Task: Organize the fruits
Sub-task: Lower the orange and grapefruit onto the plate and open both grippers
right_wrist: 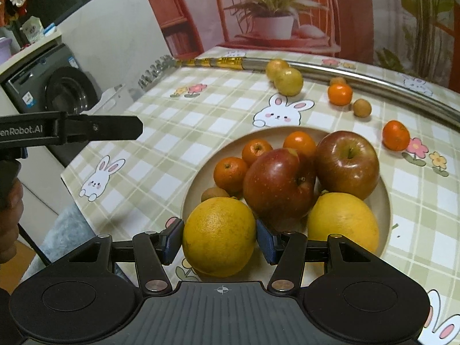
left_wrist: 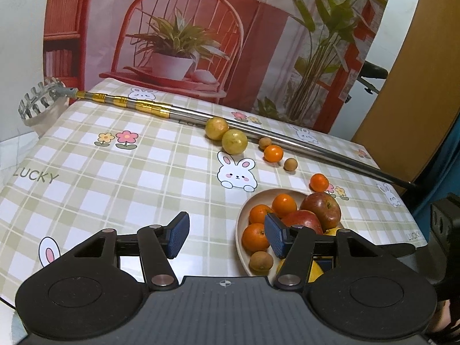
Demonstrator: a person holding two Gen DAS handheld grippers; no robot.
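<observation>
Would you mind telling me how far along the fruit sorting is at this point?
Done: the plate already holds two apples, a lemon, three tangerines and a small brown fruit. In hand: the right gripper grips an orange at the plate's near edge; the left gripper is open and empty. Left: two yellow-green fruits, two tangerines and two small brown fruits on the tablecloth.
</observation>
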